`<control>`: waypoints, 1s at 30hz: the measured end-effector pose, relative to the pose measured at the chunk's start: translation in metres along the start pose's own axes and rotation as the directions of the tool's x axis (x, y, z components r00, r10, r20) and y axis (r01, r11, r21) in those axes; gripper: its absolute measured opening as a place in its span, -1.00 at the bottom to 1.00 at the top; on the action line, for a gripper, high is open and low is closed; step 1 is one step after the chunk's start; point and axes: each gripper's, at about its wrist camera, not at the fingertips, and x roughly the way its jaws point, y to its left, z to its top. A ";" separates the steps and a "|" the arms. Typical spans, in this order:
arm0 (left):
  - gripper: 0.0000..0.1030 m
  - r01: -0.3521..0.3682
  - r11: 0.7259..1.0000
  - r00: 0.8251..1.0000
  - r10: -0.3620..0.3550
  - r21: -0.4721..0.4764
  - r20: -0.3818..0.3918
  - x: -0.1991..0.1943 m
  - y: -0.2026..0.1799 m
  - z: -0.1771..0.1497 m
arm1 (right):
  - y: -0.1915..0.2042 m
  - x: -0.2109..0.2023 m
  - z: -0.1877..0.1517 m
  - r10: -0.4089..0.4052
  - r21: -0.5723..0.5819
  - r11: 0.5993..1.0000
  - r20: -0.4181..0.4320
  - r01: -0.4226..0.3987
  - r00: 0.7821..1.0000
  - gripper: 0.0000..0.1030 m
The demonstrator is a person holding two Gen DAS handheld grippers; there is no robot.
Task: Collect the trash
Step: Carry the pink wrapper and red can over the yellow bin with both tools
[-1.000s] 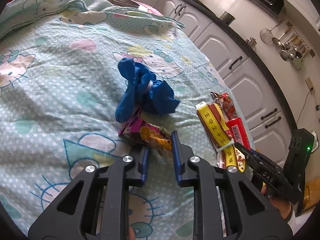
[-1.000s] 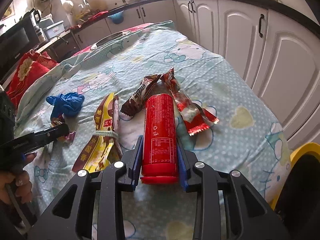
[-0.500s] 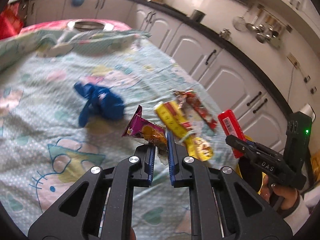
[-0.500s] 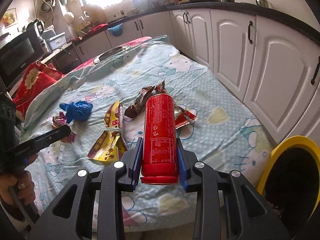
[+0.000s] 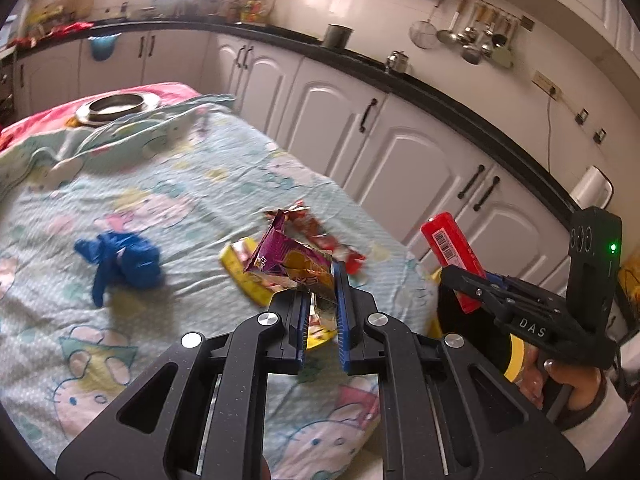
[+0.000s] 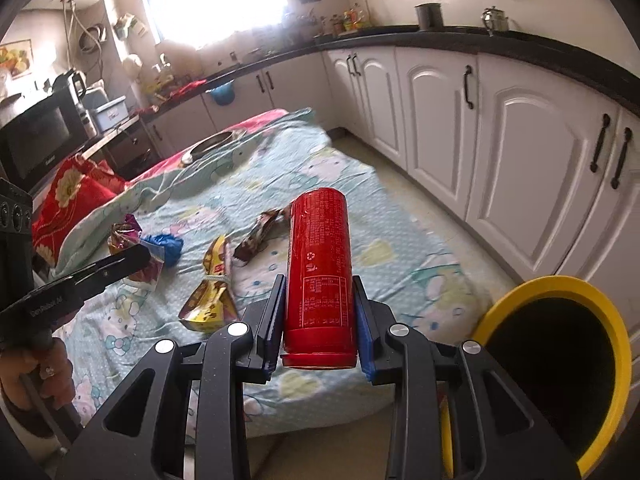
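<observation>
Transport step in hand: both of my loads are clear of the bed and need to go to the bin, whose yellow rim shows at lower right of the right wrist view, just off the corner of the mattress.

Left hand-held gripper: jaws drawn almost together, pinching the crumpled purple snack wrapper by its lower edge. The wrapper stands up above the fingertips, off the bedsheet.

Right hand-held gripper: jaws set at a moderate width, clamped on the base end of the red can. The can points forward along the fingers, and both pads press its sides.

Items not yet collected, all lying on the bed:
- blue glove, well apart from the others, toward the left;
- yellow wrapper tied in the middle;
- brown and red wrappers beyond the can.

Next move, as I judge it: bring each load over the bin mouth before letting go. The can is nearer the bin and should go first. The wrapper is light and held by a thin edge, so I expect it may cling or drift on release; position it well inside the rim.
</observation>
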 end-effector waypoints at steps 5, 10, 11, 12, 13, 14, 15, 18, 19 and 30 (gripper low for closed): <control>-0.87 0.025 0.999 1.000 -0.025 0.040 -0.003 0.007 -0.022 0.003 | -0.019 -0.018 0.001 -0.032 0.031 0.999 0.033 0.031 0.999 -0.42; -0.87 0.050 0.995 0.999 -0.050 0.081 -0.010 0.015 -0.044 0.005 | -0.041 -0.035 0.000 -0.063 0.076 0.995 0.061 0.058 0.996 -0.42; -0.87 0.054 0.995 0.999 -0.053 0.088 -0.011 0.016 -0.047 0.004 | -0.046 -0.039 0.000 -0.072 0.084 0.994 0.067 0.066 0.995 -0.42; -0.87 0.058 0.994 0.998 -0.057 0.094 -0.013 0.017 -0.051 0.004 | -0.049 -0.041 0.000 -0.078 0.088 0.994 0.071 0.071 0.994 -0.42; -0.87 0.064 0.993 0.998 -0.063 0.103 -0.015 0.018 -0.055 0.004 | -0.053 -0.044 0.000 -0.087 0.097 0.992 0.077 0.080 0.993 -0.42; -0.87 0.069 0.992 0.998 -0.067 0.109 -0.017 0.020 -0.059 0.003 | -0.057 -0.047 -0.001 -0.095 0.104 0.991 0.081 0.086 0.992 -0.42; -0.87 0.076 0.990 0.997 -0.073 0.119 -0.022 0.022 -0.064 0.003 | -0.063 -0.051 -0.001 -0.106 0.115 0.989 0.087 0.096 0.991 -0.42; -0.87 0.096 0.985 0.995 -0.092 0.141 -0.034 0.028 -0.075 -0.001 | -0.072 -0.059 -0.004 -0.139 0.135 0.983 0.098 0.125 0.985 -0.42; -0.87 0.101 0.984 0.995 -0.096 0.146 -0.038 0.030 -0.078 -0.001 | -0.076 -0.061 -0.005 -0.146 0.141 0.981 0.100 0.131 0.984 -0.42; -0.86 0.177 0.961 0.983 -0.164 0.211 -0.076 0.053 -0.121 -0.009 | -0.121 -0.084 -0.024 -0.248 0.249 0.945 0.109 0.215 0.963 -0.42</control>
